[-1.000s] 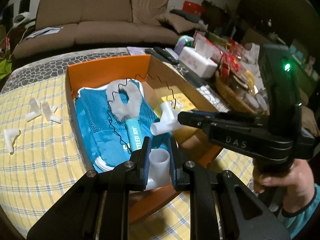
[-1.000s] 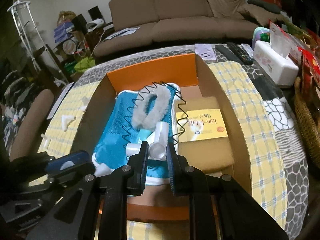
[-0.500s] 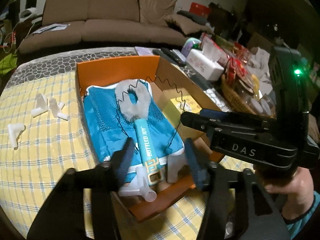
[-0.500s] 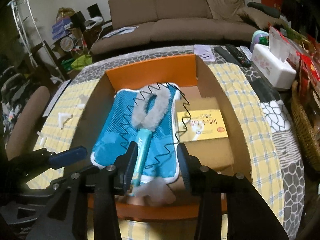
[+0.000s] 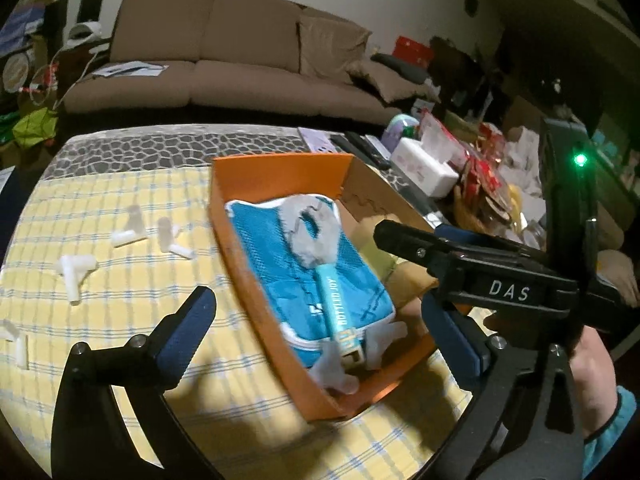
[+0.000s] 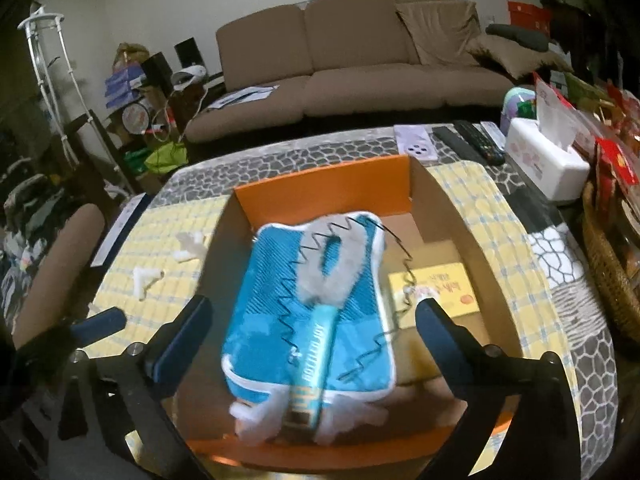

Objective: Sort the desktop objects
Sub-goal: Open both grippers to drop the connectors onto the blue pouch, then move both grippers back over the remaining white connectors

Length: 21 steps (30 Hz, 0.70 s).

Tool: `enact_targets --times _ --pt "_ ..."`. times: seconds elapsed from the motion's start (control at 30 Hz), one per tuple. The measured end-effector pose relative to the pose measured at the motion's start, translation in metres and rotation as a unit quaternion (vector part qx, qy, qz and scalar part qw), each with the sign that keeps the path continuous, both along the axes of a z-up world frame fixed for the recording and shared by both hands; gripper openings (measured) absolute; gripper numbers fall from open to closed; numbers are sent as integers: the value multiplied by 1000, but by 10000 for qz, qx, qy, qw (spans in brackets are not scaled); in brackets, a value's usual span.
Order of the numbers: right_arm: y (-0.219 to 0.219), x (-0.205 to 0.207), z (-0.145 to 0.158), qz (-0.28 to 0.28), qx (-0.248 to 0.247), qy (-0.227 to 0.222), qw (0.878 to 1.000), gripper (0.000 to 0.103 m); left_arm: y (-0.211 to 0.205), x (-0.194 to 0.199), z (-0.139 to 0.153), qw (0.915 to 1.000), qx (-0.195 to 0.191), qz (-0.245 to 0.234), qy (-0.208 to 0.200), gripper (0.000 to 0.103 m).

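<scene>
An orange cardboard box (image 5: pixel 280 168) (image 6: pixel 320 184) sits on the yellow checked tablecloth. It holds a blue mesh pouch (image 5: pixel 272 256) (image 6: pixel 272 304), a grey bottle brush with a teal handle (image 5: pixel 316 236) (image 6: pixel 324 280) and a yellow packet (image 6: pixel 440 292). Two white pipe fittings lie at the box's near end (image 5: pixel 336 368) (image 5: pixel 384 336) (image 6: pixel 256 416) (image 6: pixel 352 412). My left gripper (image 5: pixel 320 336) is open and empty above the near end. My right gripper (image 6: pixel 312 336) is open and empty over the box; its body shows in the left wrist view (image 5: pixel 500 280).
Several white pipe fittings lie on the cloth left of the box (image 5: pixel 76 268) (image 5: pixel 132 232) (image 5: pixel 172 236) (image 6: pixel 144 276). A tissue box (image 6: pixel 548 160), remotes (image 6: pixel 472 144) and a wicker basket (image 6: pixel 612 280) stand at the right. A brown sofa (image 6: pixel 360 56) is behind.
Both grippers opened and let go of their white pipe fittings, which now lie in the box's near end. Both grippers have drawn back and up from the box.
</scene>
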State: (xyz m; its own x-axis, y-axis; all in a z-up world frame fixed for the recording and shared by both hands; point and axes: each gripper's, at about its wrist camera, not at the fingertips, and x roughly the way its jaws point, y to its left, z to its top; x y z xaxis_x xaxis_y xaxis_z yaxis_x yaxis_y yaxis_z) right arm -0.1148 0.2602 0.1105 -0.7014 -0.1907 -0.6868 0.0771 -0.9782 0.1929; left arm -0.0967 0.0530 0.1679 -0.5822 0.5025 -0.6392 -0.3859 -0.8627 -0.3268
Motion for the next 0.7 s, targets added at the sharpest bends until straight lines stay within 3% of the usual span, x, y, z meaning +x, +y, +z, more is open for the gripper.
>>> enact_targets --times 0.23,0.43,0.7 --pt "-35 -9 13 199 -103 97 9997 103 -48 -3 5 9993 -28 361 90 103" --pt "-72 -18 16 410 -33 172 9990 103 -113 -7 3 9953 -111 955 150 103" --pt "-123 -33 10 653 42 198 9977 103 -226 -13 -10 9732 75 2298 97 103"
